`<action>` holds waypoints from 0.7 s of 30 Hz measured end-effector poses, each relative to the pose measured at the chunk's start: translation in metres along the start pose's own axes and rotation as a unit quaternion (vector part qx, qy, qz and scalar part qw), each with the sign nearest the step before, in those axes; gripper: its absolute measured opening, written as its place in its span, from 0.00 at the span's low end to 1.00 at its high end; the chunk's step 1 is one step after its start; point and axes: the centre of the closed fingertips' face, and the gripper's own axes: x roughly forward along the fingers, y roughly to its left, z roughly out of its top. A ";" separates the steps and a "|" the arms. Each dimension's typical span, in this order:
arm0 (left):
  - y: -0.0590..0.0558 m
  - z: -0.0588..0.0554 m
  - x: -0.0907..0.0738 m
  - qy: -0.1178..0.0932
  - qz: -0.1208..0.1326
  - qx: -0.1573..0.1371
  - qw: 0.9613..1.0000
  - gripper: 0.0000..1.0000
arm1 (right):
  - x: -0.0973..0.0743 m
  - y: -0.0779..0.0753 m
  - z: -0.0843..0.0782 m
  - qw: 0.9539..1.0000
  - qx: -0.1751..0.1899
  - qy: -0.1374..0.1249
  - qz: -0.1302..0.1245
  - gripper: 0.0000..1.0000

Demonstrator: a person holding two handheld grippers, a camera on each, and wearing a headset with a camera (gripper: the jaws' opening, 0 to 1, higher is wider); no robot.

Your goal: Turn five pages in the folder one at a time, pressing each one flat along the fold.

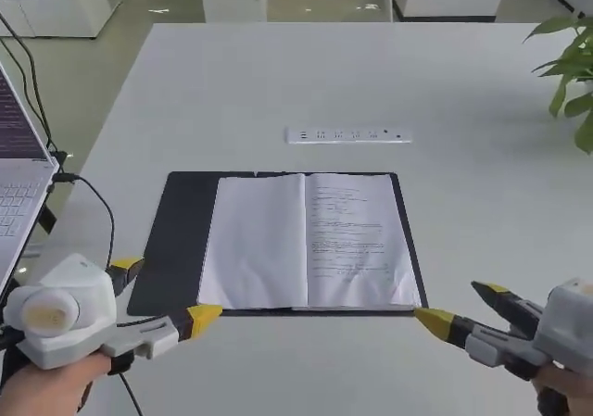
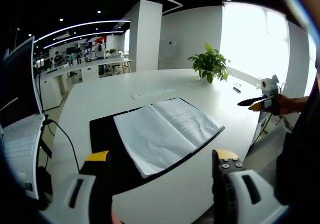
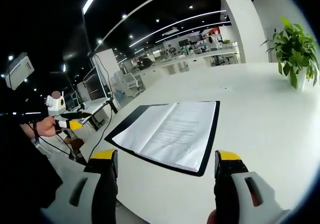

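Judging from how the folder [image 1: 181,240] lies, the page-turning is either unstarted or paused between turns: it rests open and flat in the middle of the white table [image 1: 278,82], with a blank left page [image 1: 255,240] and a printed right page [image 1: 357,240] meeting at the fold [image 1: 306,240]. No sheet is lifted or curled, and nothing is pressing along the fold. How many of the five pages have gone over cannot be told, since the thickness of the stacks on either side is not readable, so I would count all five as possibly left to do. The left gripper [image 1: 165,292] hovers just off the folder's near left corner, its yellow-tipped fingers [image 1: 206,316] spread wide, holding nothing and touching no page. The right gripper [image 1: 459,305] hangs near the near right corner, fingers [image 1: 434,320] likewise wide apart and empty, one tip just beside the cover's edge. A power strip [image 1: 347,136] lies beyond the folder, and a laptop [image 1: 14,184] sits at the far left.
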 end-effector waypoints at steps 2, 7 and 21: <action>-0.002 0.002 0.003 0.000 -0.005 0.002 1.000 0.82 | -0.001 0.001 -0.001 1.000 0.001 0.000 -0.001 0.79; -0.011 0.004 0.013 0.009 -0.019 0.011 1.000 0.82 | -0.002 -0.001 -0.002 1.000 0.006 -0.002 -0.006 0.79; -0.054 0.021 0.047 0.016 -0.071 0.036 0.997 0.80 | -0.006 0.006 -0.007 1.000 0.022 -0.013 -0.015 0.79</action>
